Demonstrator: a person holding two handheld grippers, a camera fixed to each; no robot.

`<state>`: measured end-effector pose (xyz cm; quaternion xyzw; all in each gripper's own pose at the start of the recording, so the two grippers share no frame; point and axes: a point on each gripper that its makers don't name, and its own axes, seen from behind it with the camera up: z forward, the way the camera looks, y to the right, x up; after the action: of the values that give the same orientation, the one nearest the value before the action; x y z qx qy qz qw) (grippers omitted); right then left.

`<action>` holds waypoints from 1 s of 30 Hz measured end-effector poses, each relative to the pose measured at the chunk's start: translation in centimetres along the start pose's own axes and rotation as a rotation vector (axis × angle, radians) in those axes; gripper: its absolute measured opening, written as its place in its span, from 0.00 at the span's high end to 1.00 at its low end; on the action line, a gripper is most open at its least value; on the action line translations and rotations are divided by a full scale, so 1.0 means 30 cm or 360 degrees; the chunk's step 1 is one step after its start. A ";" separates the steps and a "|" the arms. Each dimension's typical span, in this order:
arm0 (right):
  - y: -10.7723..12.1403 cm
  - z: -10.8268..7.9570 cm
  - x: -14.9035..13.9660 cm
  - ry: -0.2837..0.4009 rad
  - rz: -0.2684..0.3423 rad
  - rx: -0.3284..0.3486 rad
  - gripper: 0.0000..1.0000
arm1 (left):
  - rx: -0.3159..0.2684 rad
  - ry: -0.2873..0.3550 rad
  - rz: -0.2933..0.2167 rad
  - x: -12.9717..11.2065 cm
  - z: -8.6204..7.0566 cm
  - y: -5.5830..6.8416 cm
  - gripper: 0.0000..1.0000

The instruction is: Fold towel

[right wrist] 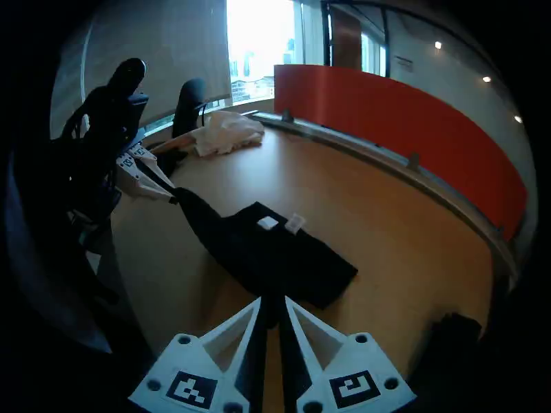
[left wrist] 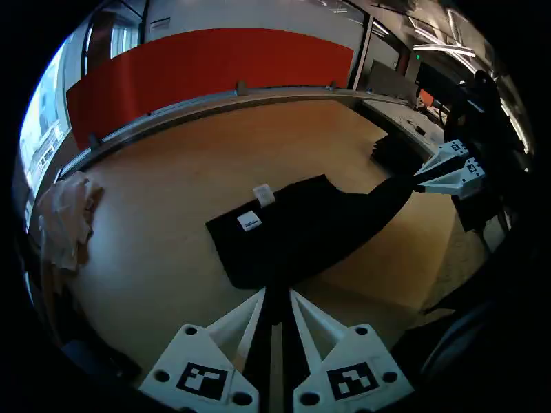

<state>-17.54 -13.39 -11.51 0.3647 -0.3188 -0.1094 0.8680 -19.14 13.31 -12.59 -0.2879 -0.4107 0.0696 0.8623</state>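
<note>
A black towel (left wrist: 303,227) lies partly on the wooden table (left wrist: 172,206), with white tags near its far edge. In the left gripper view my left gripper (left wrist: 277,303) is shut on the near corner of the towel. The right gripper (left wrist: 420,180) at the right holds another corner lifted off the table, so the cloth stretches up to it. In the right gripper view the black towel (right wrist: 275,258) runs from my right gripper (right wrist: 274,306), shut on its near corner, across to the left gripper (right wrist: 169,194) at the left, which pinches the other corner.
A heap of pale cloth (left wrist: 65,213) lies at the table's left edge, seen also as pale cloth (right wrist: 224,131) near the window. A red partition (left wrist: 206,69) stands behind the table. Office chairs (right wrist: 186,103) stand by the window. Dark folded items (left wrist: 392,151) sit far right.
</note>
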 end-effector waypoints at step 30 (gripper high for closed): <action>0.131 0.143 0.009 -0.0062 -0.0011 -0.0045 0.90 | 0.0059 -0.0014 -0.0089 0.065 0.149 -0.059 0.92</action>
<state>-20.22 -13.13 -6.35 0.3511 -0.3329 -0.1241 0.8663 -21.42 14.52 -8.08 -0.2599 -0.4210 0.0544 0.8673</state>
